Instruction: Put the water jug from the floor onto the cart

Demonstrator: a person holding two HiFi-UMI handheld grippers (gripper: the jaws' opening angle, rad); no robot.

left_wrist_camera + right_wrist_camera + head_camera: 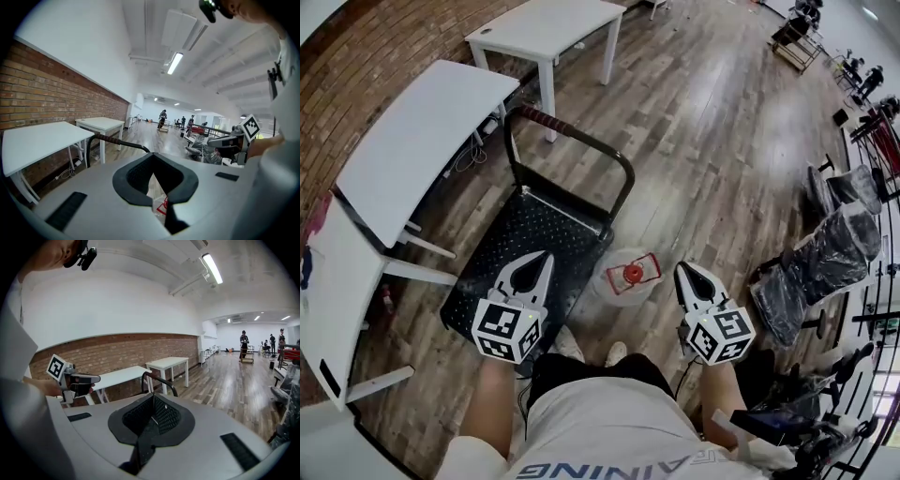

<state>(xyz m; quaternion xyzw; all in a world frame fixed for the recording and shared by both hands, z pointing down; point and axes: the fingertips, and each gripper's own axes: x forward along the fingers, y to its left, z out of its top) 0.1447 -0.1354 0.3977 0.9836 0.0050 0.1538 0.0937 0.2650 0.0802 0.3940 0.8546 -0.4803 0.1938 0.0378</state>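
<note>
Now the water jug [619,279] stands upright, neck up, beside the cart [534,230].

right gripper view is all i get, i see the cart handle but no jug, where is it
observer: the water jug stands on the floor at the cart's near right corner, below your frame.
operator: which side of my gripper
observer: its left; the right gripper is beside the jug, not touching.
operator: and the left one
observer: the left gripper hangs over the cart's black deck.
</note>
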